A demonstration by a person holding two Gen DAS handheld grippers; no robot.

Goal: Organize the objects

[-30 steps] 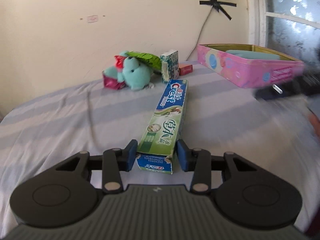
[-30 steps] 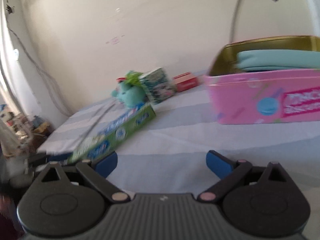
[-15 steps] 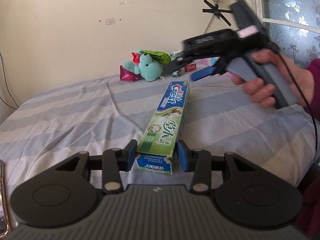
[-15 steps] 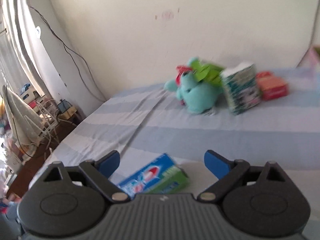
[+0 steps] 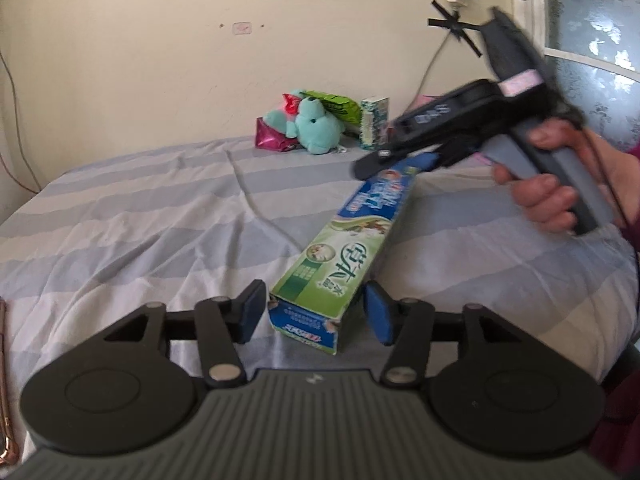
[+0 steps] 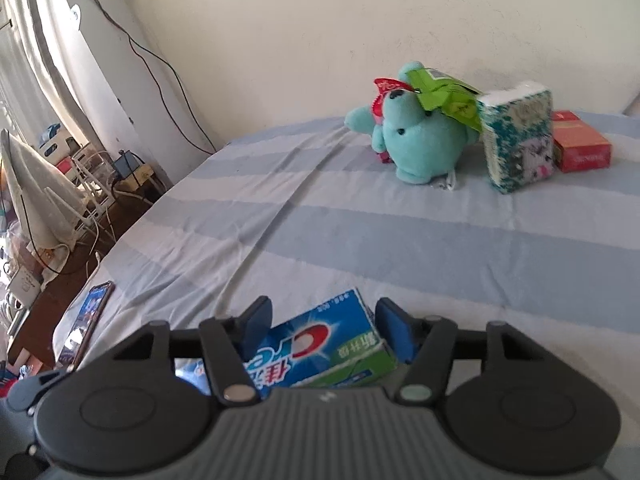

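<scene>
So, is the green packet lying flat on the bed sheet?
No, the green packet rests on top of the teal plush toy, off the sheet.

Toothpaste box (image 5: 352, 256) lies lengthwise mid-bed (image 5: 140, 216), near end between my left gripper (image 5: 316, 312), far end between my right gripper (image 6: 324, 326). Plush toy (image 6: 420, 140), tissue pack (image 6: 516, 136) upper right, against wall.

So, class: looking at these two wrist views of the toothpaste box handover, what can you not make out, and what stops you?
- Toothpaste box: its far end in the left wrist view, hidden by the right gripper.
- The same box in the right wrist view: most of its length, covered by the gripper body.
- Right gripper in the left wrist view: motion-blurred.
- Phone: its screen, too small to read.
- Red box: partly behind the tissue pack.
</scene>
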